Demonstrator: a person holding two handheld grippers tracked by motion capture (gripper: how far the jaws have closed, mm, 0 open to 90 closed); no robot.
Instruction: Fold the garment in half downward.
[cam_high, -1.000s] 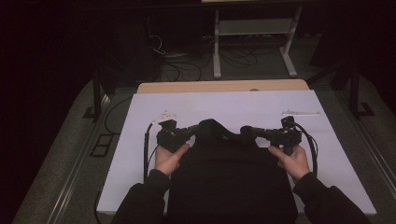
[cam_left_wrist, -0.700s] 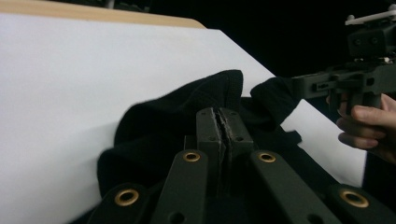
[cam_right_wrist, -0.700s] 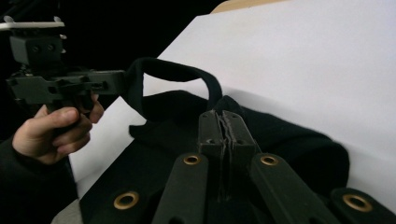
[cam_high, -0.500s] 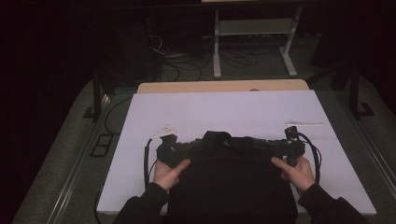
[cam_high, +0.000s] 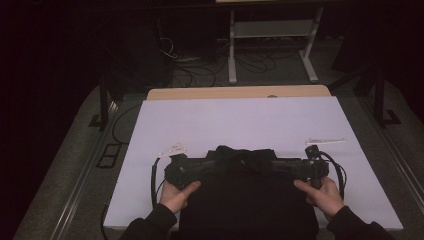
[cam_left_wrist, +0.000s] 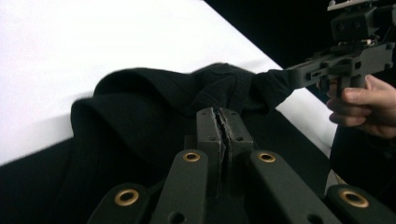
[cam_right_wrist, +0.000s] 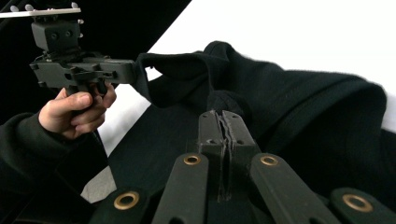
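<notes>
While we clench the left gripper (cam_high: 200, 167) and right gripper (cam_high: 280, 165) on the black garment (cam_high: 245, 200) lying on the white table (cam_high: 240, 120), thin pinches may slip, dropping its collar.

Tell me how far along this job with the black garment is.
Done: both tongs, left and right, are shut on the black garment, one at each side of its top edge. In hand: it is stretched between them on the white table. Left: any folding; none shows yet.
</notes>
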